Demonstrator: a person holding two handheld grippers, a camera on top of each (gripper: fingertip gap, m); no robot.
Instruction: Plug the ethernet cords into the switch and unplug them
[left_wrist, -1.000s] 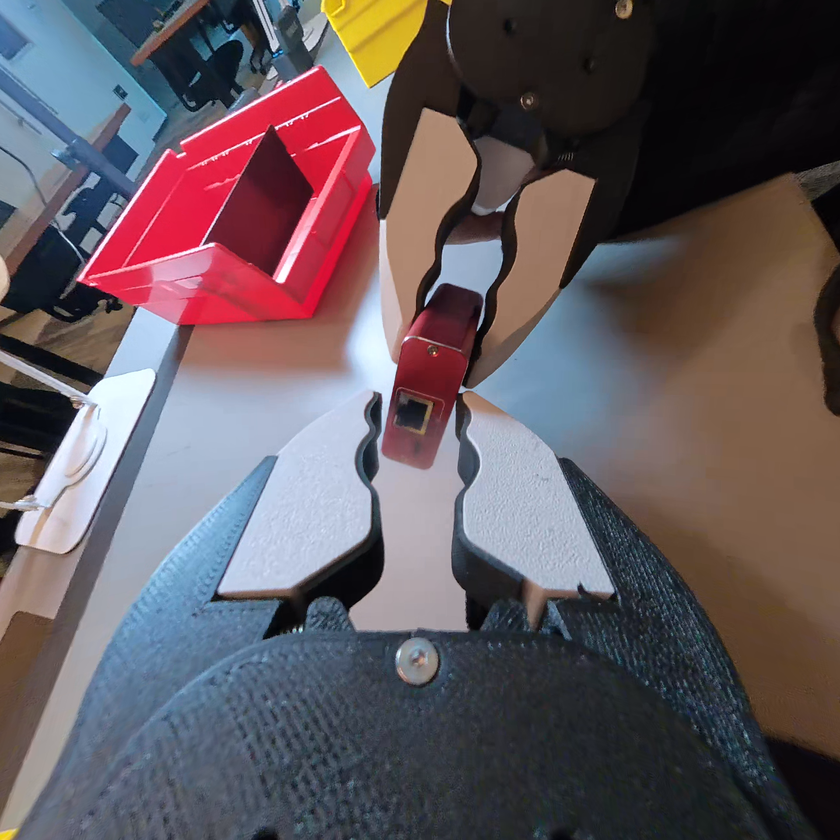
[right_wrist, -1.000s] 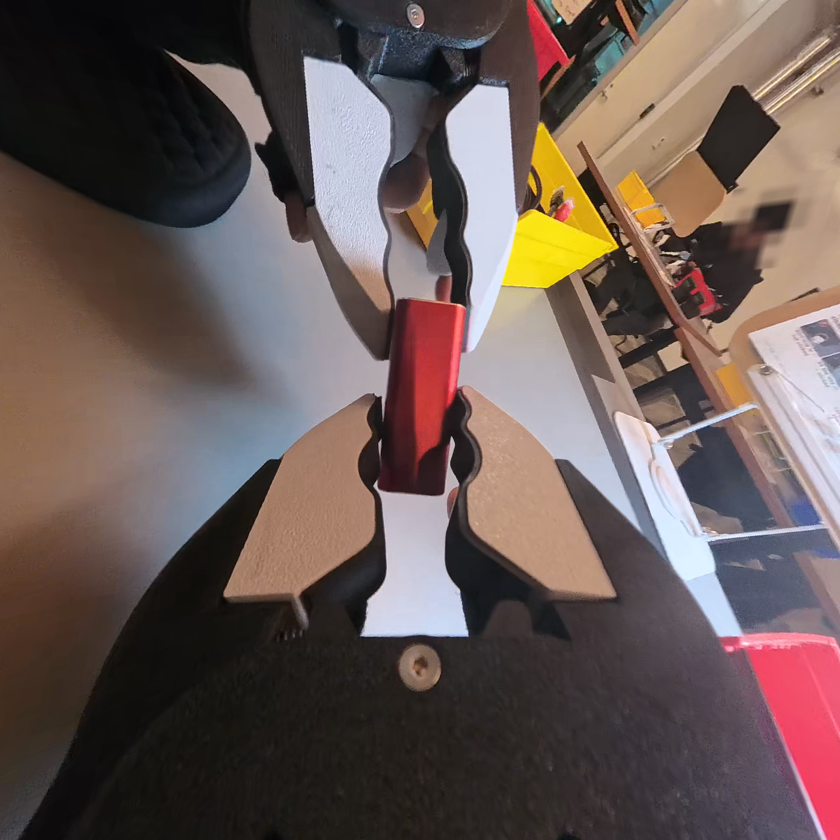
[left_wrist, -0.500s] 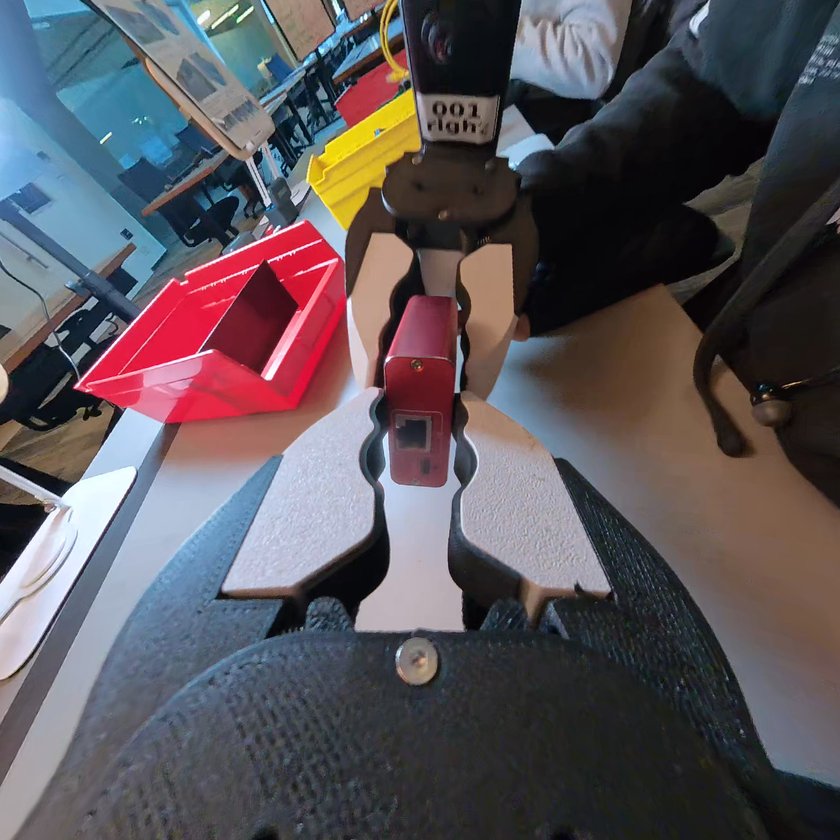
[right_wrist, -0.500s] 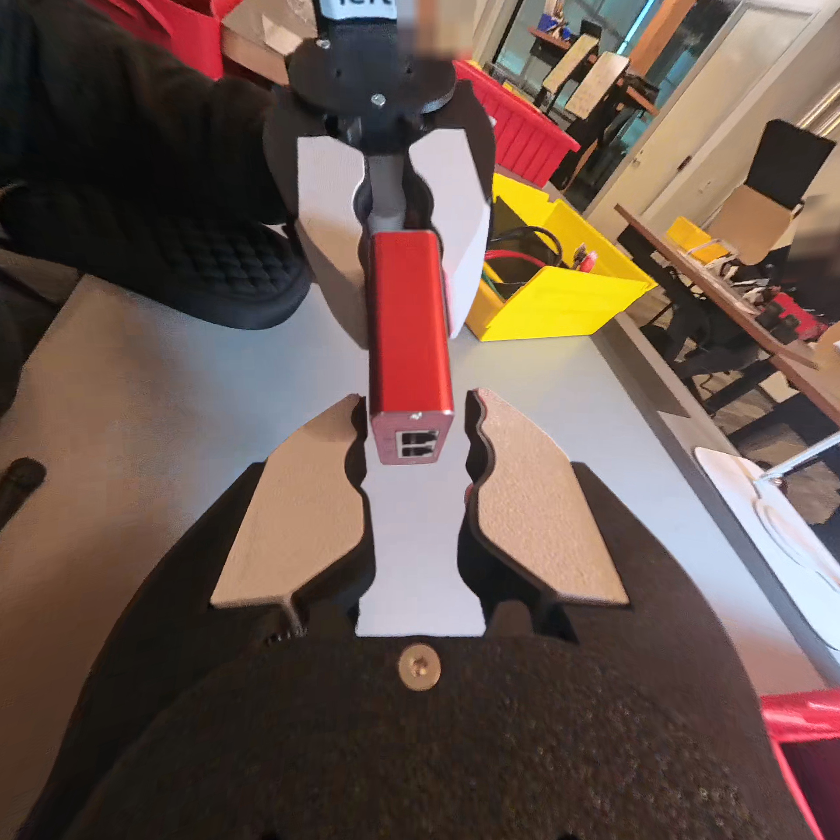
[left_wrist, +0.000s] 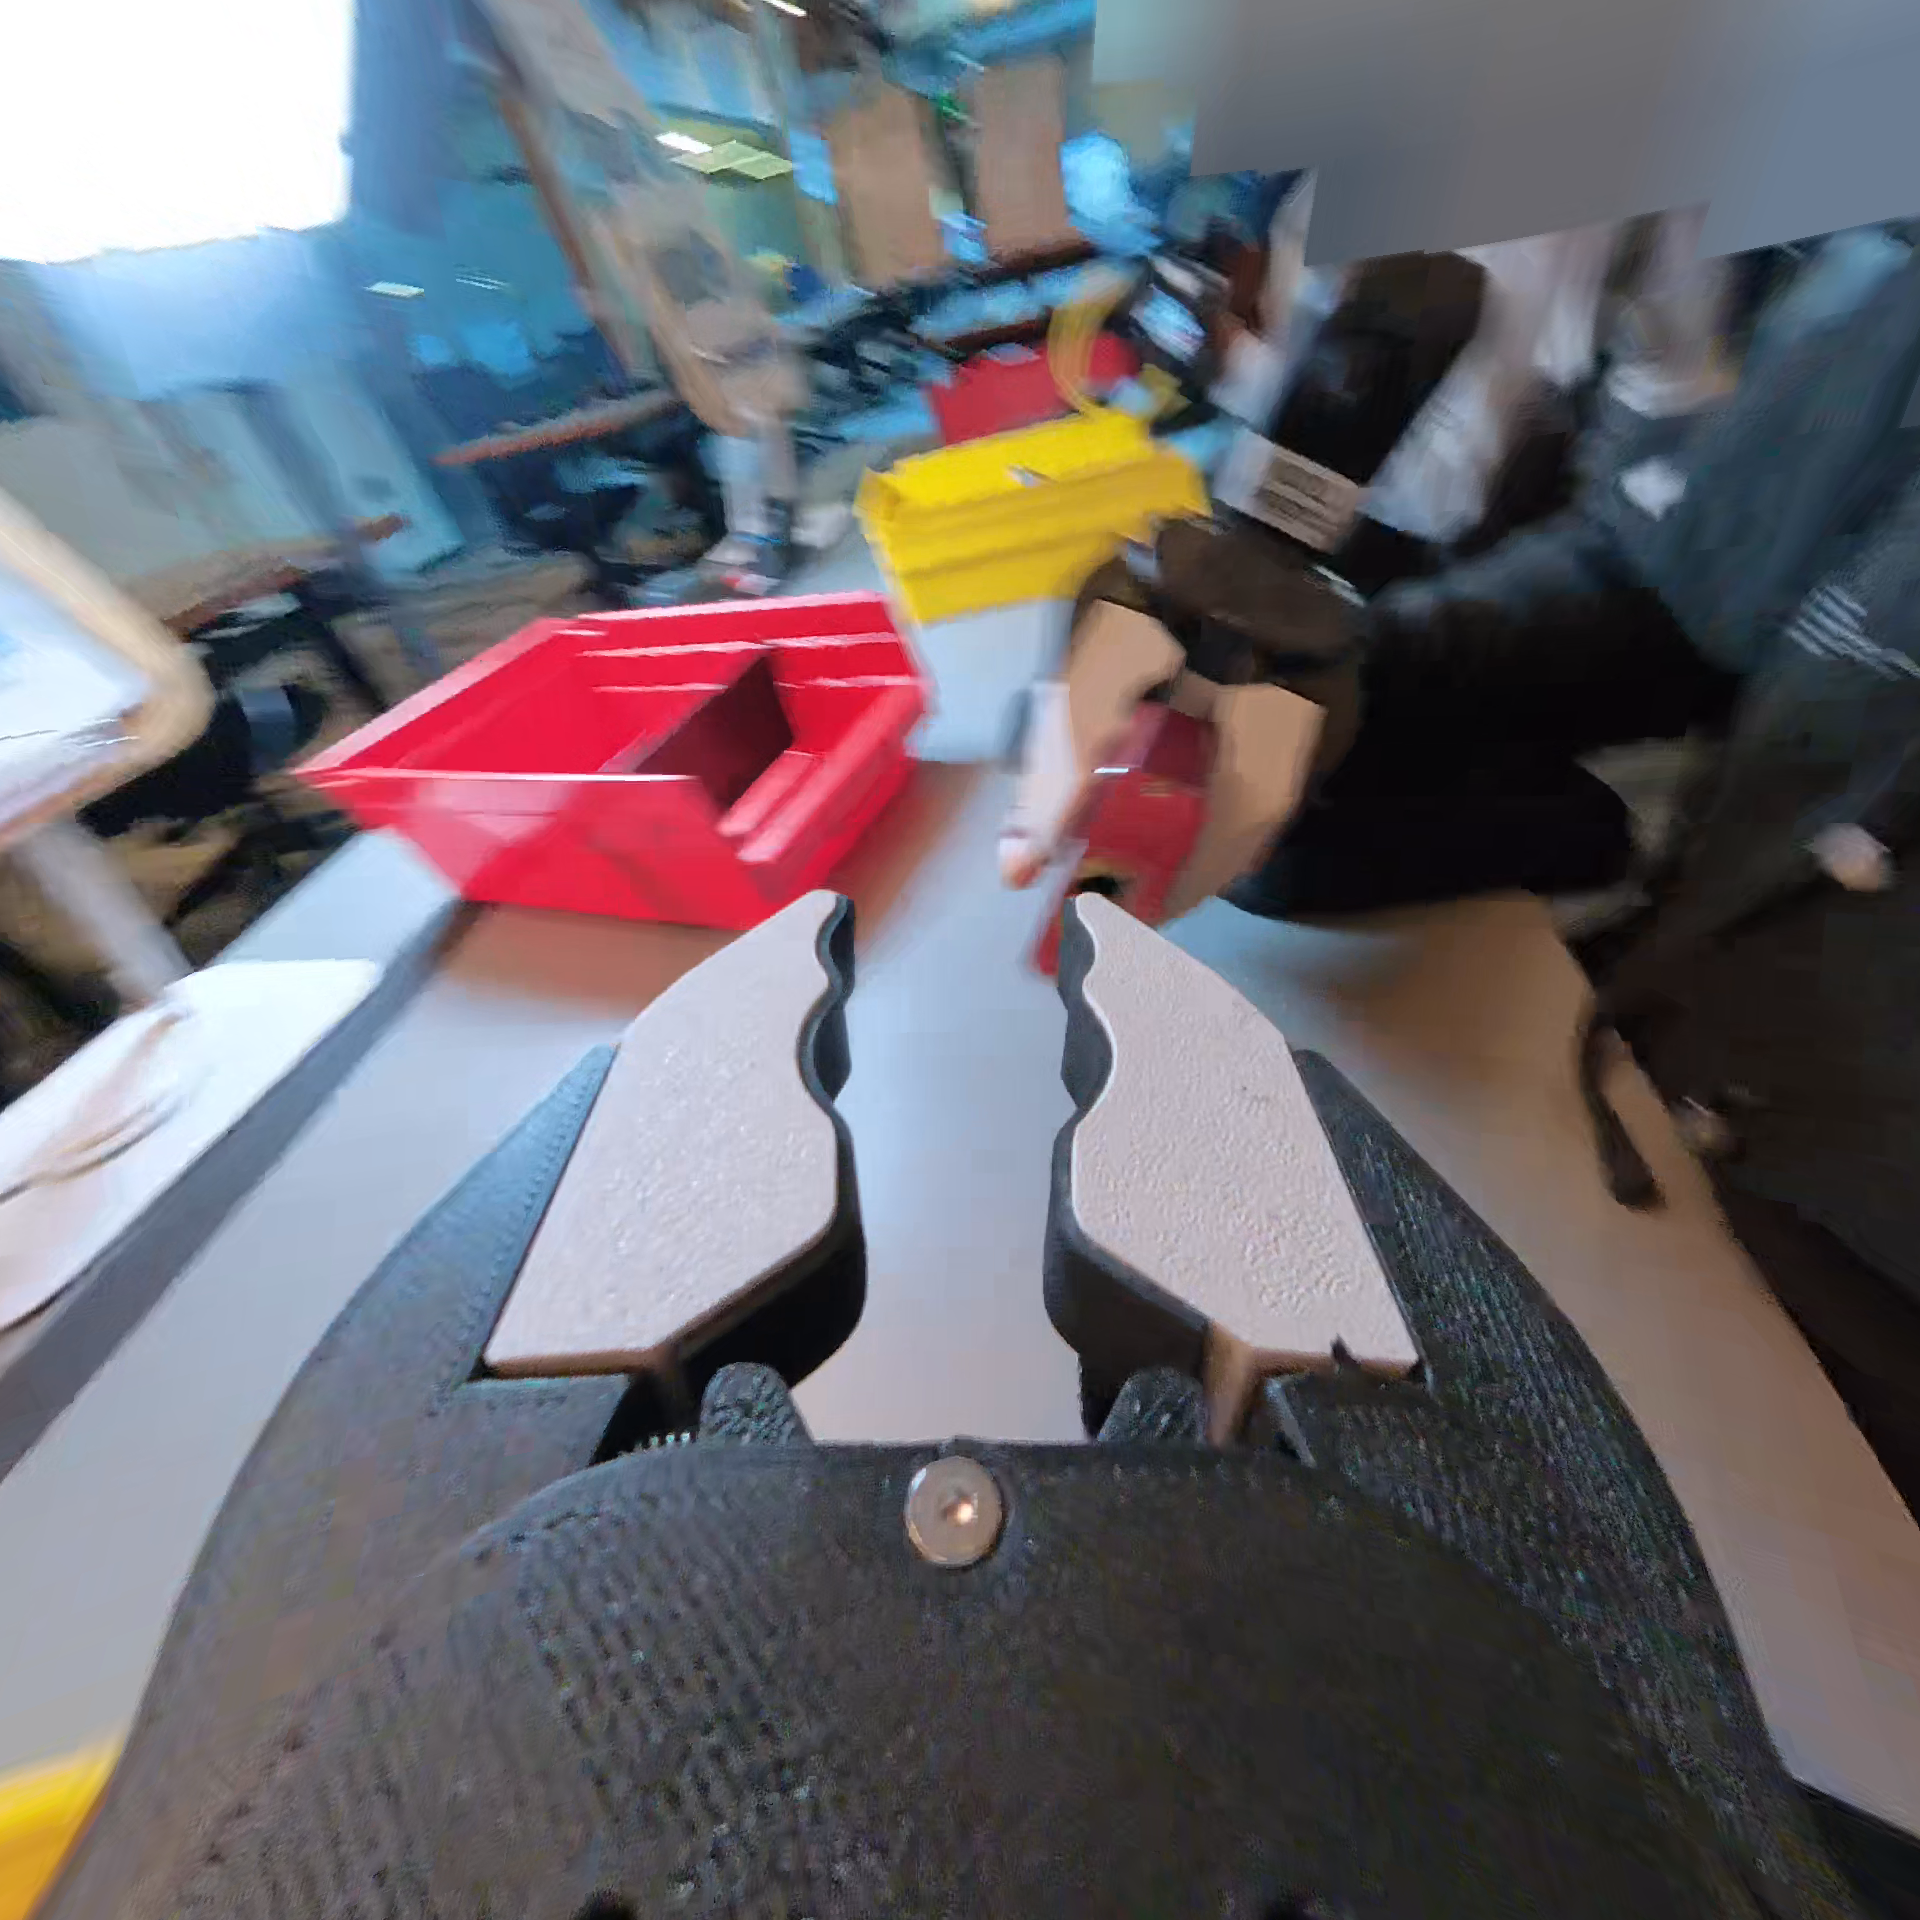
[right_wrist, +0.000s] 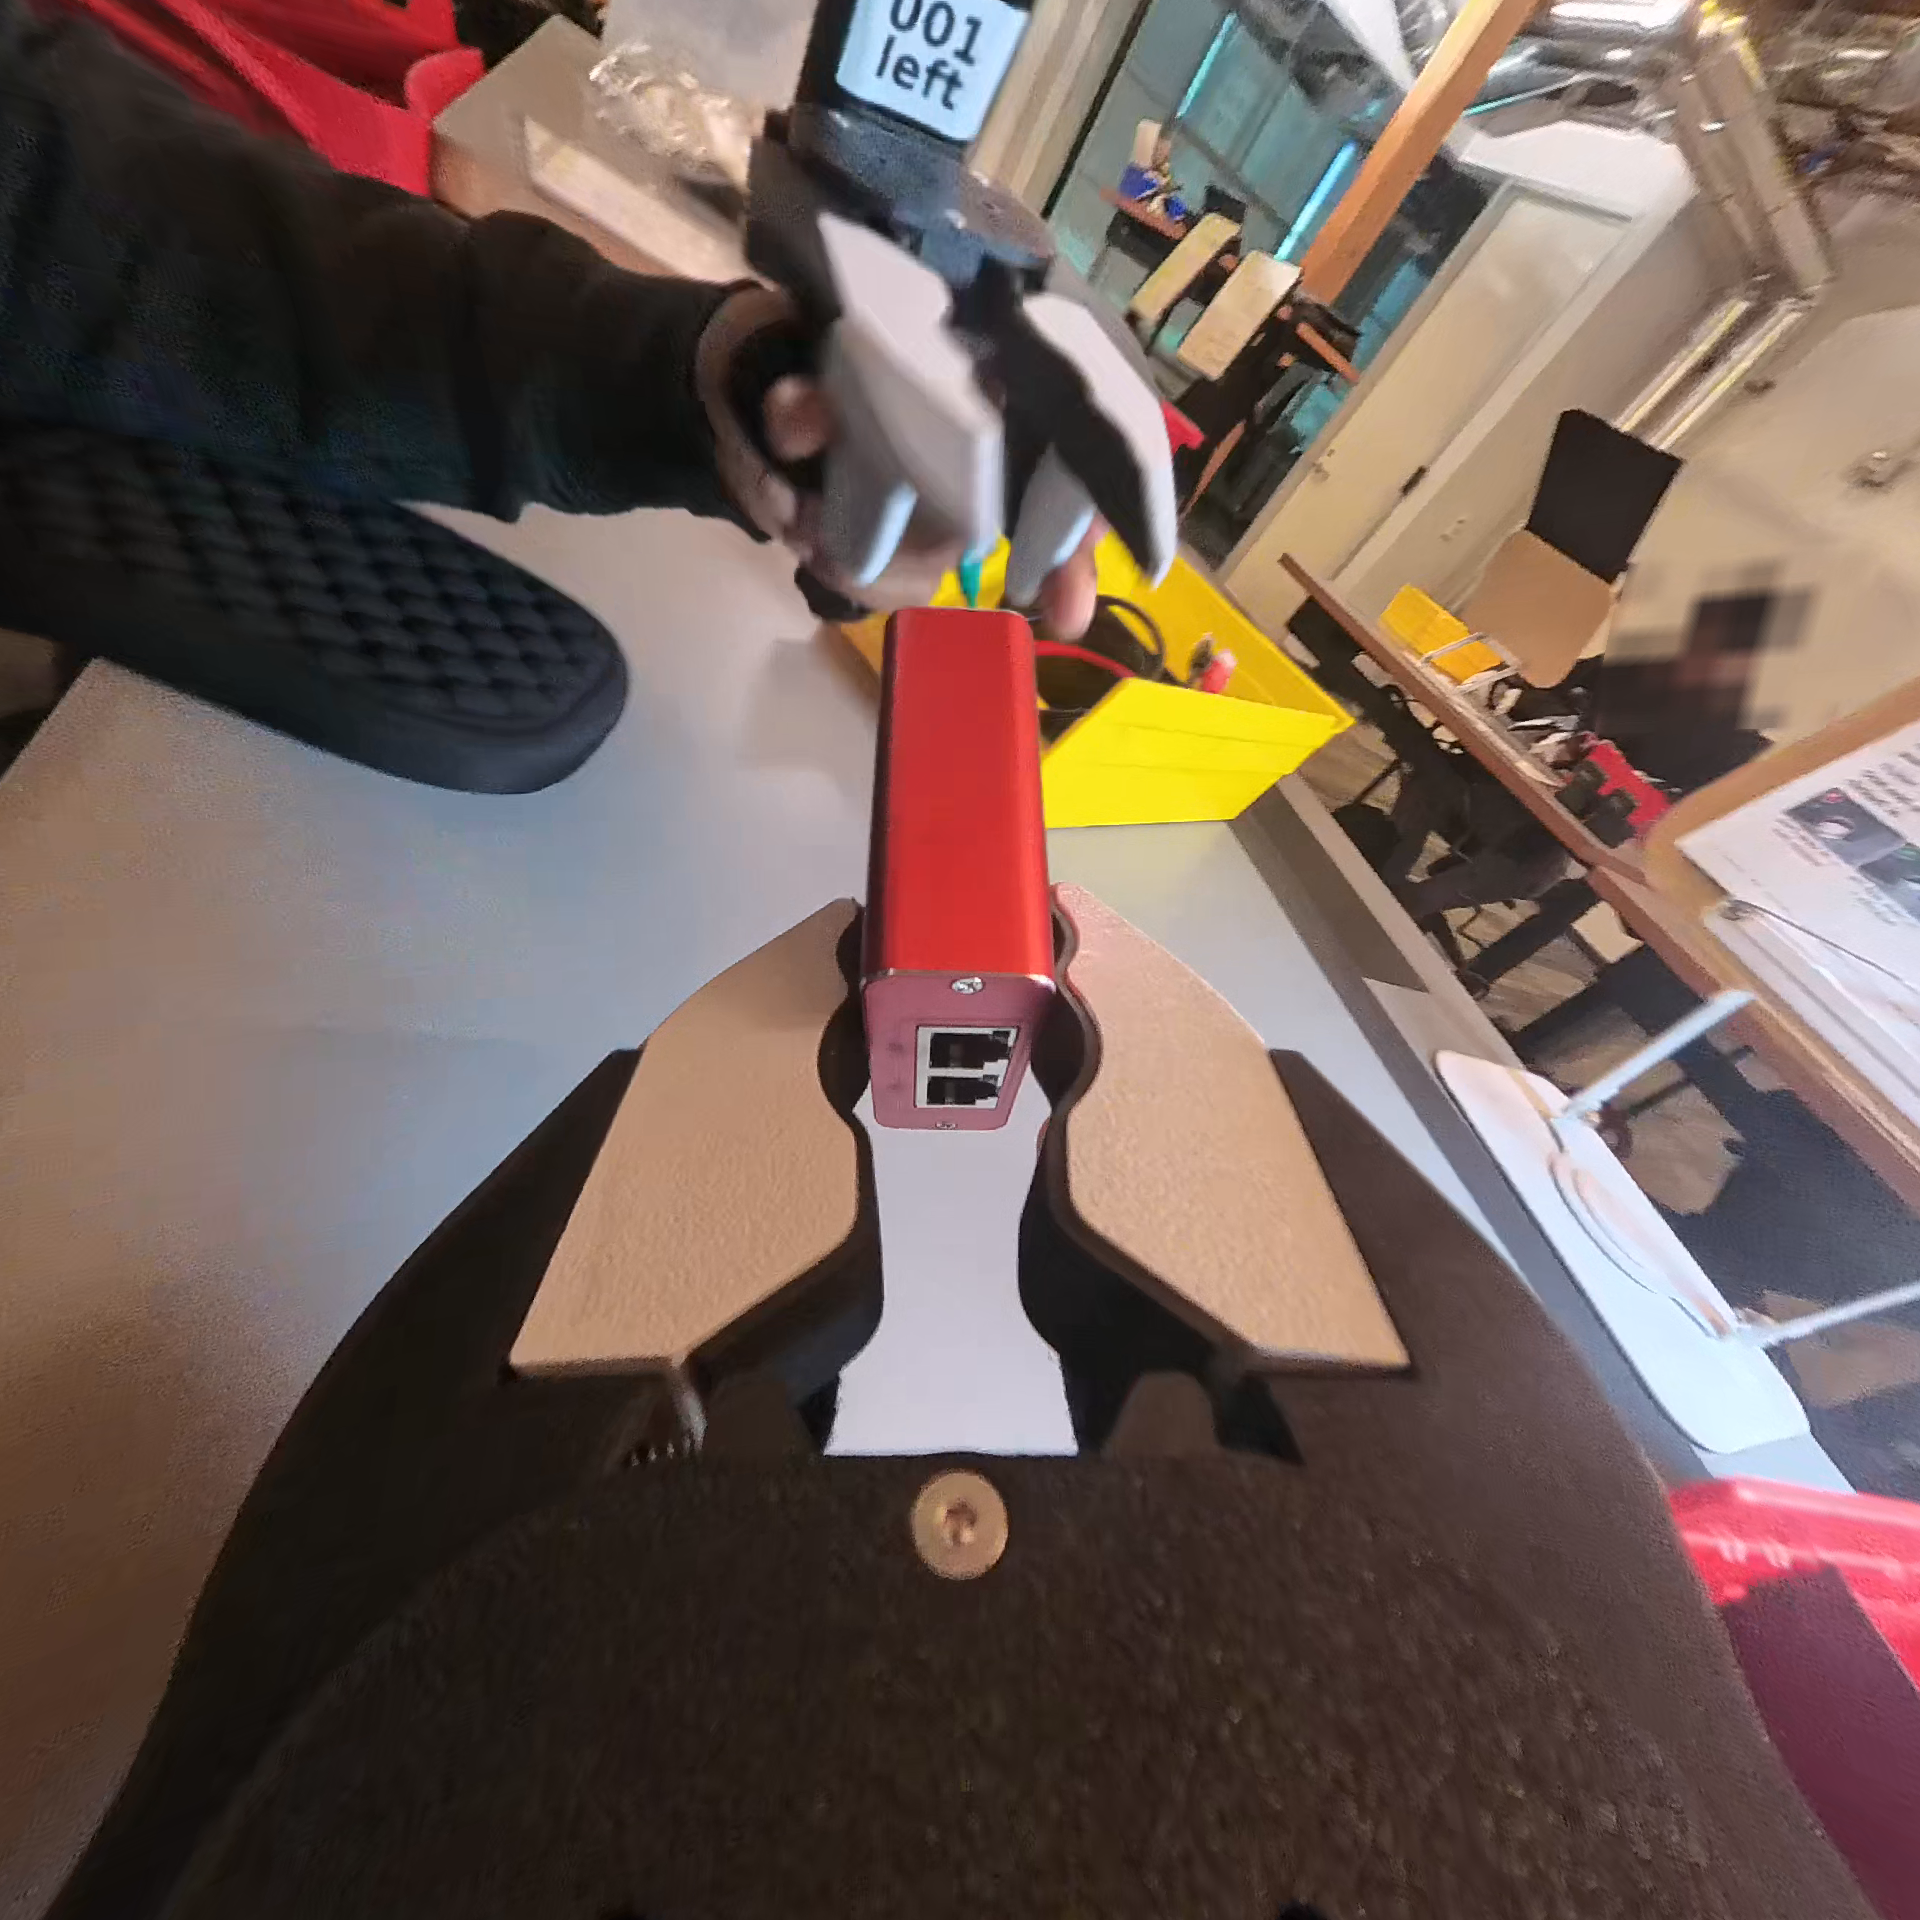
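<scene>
The red switch (right_wrist: 958, 831) lies lengthwise along our right gripper (right_wrist: 958, 997), clamped, twin ports facing back; our left gripper (left_wrist: 951, 935), parted and empty, stands beyond its far end.

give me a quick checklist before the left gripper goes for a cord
1. Switch clamped in right gripper: ok.
2. Two stacked ports on its near end empty: ok.
3. Left gripper open and holding nothing: ok.
4. Left gripper clear of the switch's far end: ok, apart in the right wrist view.
5. Ethernet cord located: cannot tell, only dark cables in the yellow bin.
6. Left wrist view sharp enough to aim: not ok, blurred.
</scene>
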